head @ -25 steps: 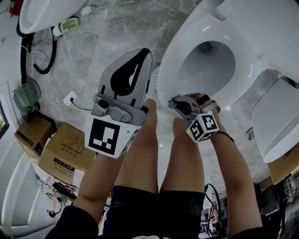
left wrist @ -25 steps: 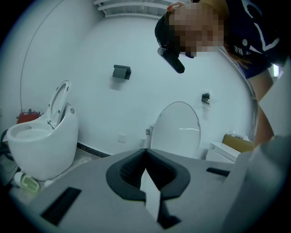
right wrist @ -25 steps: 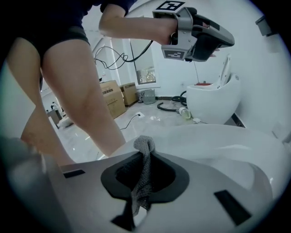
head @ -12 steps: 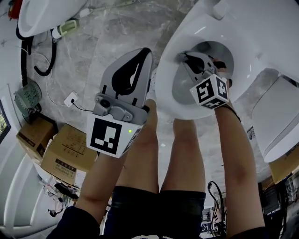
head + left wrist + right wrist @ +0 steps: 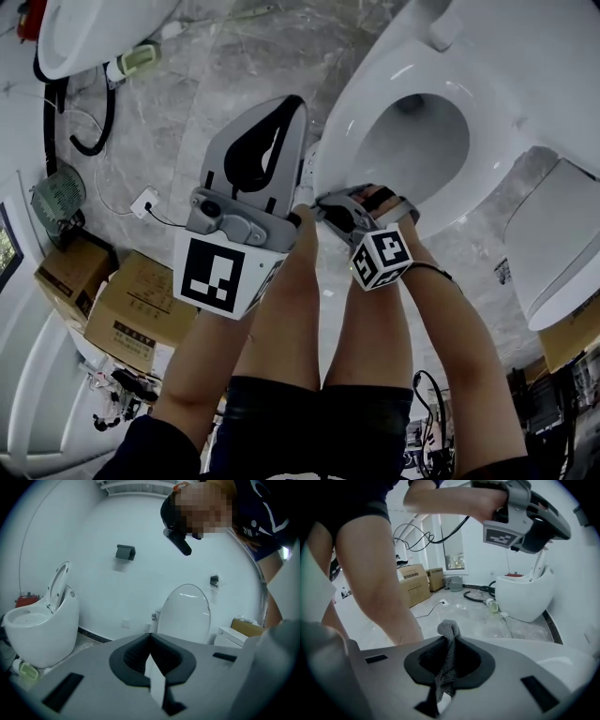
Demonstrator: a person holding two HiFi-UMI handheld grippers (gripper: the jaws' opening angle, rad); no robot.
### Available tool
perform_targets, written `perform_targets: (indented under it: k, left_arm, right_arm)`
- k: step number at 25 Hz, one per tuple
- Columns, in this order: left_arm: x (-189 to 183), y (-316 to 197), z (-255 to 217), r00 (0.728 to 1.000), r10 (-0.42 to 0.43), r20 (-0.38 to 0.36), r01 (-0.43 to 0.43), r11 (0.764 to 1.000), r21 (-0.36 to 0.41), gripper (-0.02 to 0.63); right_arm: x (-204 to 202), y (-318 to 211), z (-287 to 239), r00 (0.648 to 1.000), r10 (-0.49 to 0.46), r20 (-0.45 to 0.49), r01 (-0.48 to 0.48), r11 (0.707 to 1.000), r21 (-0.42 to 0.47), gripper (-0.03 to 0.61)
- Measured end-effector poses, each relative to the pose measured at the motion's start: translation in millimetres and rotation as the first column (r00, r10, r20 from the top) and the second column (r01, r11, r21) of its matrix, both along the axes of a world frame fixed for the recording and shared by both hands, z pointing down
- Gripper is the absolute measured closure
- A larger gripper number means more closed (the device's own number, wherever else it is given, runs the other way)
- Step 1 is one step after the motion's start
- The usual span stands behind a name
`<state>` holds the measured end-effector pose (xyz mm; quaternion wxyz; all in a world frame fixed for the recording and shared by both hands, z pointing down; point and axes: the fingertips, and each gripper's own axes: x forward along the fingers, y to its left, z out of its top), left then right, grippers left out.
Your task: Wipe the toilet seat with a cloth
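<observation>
Nearest, the left gripper is held over the marble floor, its jaws pressed together on nothing. Just right, the right gripper pinches a grey knitted cloth against the near rim of the white oval toilet seat.

Grey marbled floor below white walls, with cardboard boxes, a black hose and possibly a small fan.

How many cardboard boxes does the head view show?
3. One brown cardboard box at the far left, a second beside it, a third at the right edge. Others may be hidden.
</observation>
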<state>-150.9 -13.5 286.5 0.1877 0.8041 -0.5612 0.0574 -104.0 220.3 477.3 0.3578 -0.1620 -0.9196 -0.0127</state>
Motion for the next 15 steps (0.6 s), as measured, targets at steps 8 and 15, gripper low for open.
perform_targets:
  k: [8, 15]
  left_arm:
    - [-10, -4, -1, 1.0, 0.0, 0.013, 0.0, 1.0, -0.004, 0.6]
    - [-14, -12, -1, 0.999, -0.038, -0.007, 0.038, 0.999, -0.009, 0.6]
  right_arm:
    - [-18, -158, -1, 0.925, 0.371, 0.075, -0.376, 0.924, 0.07, 0.523]
    - [5, -267, -7, 0.772, 0.628, 0.098, -0.636, 0.765, 0.101, 0.523]
